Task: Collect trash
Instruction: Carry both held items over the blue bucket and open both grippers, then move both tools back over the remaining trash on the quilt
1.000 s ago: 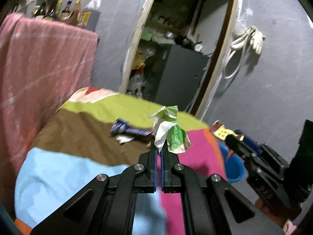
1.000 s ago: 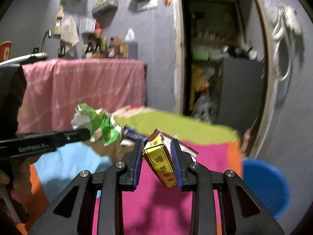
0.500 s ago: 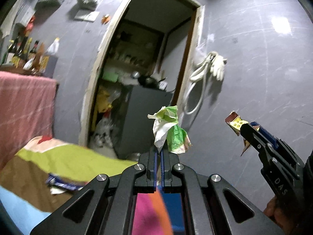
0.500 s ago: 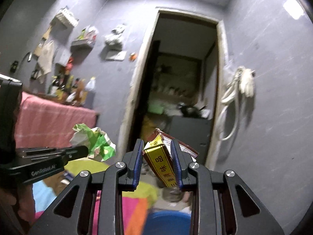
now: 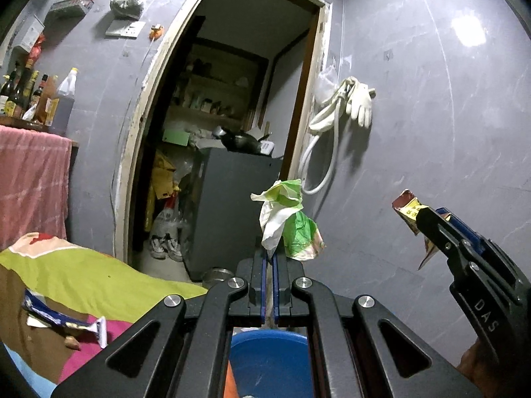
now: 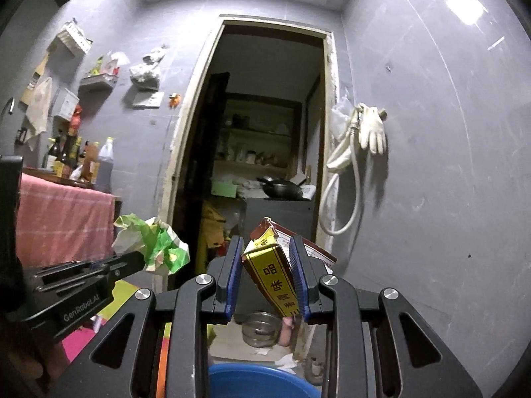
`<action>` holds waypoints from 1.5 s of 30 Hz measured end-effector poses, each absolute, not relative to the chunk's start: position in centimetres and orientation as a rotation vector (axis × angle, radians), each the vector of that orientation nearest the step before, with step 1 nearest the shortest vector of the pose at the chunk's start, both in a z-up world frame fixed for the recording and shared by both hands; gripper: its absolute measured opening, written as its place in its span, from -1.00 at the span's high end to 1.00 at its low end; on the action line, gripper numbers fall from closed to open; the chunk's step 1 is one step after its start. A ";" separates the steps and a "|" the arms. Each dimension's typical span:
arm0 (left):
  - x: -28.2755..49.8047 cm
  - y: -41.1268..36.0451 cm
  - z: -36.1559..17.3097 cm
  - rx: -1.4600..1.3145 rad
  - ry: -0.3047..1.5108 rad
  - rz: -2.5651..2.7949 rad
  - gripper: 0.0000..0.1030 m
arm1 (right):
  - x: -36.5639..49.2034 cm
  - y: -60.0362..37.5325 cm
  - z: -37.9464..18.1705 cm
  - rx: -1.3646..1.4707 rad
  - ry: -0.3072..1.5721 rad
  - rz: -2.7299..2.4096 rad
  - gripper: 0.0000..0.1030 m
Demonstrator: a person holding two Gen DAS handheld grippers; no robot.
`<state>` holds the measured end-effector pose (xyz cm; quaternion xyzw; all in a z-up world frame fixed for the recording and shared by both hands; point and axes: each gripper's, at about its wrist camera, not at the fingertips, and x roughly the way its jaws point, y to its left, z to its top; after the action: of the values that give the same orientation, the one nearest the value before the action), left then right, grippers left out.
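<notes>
My left gripper (image 5: 269, 256) is shut on a crumpled green and white wrapper (image 5: 288, 219), which sticks up from its tips in the air; the same wrapper (image 6: 156, 242) shows in the right wrist view at the left. My right gripper (image 6: 267, 248) is shut on a red and yellow snack packet (image 6: 277, 272), also seen at the right of the left wrist view as the packet (image 5: 409, 211). A blue basin (image 5: 268, 358) sits low in front of both grippers; its rim (image 6: 252, 379) shows below the right gripper. A blue wrapper (image 5: 53, 315) lies on the table's colourful cloth (image 5: 86, 282).
An open doorway (image 6: 265, 152) leads to a storeroom with a dark cabinet (image 5: 232, 212). A hose and white gloves (image 6: 368, 129) hang on the grey wall. Bottles (image 6: 79, 159) stand on a pink-covered counter (image 6: 59, 225) at left. A metal pot (image 6: 260, 328) stands on the floor.
Both grippers have swung right and risen away from the table toward the doorway, each carrying its trash. The blue basin now lies below and just ahead of them.
</notes>
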<state>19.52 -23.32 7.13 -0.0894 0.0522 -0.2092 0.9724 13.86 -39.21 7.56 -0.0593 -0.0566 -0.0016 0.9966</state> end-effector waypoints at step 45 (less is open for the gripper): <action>23.5 -21.3 4.3 -0.193 0.406 -0.443 0.14 | 16.2 -42.0 4.9 0.083 0.055 0.035 -0.08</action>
<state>23.48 -21.34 4.33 -0.0951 0.1996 -0.2176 0.9507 16.20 -42.01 4.91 0.0415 0.0277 0.0175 0.9986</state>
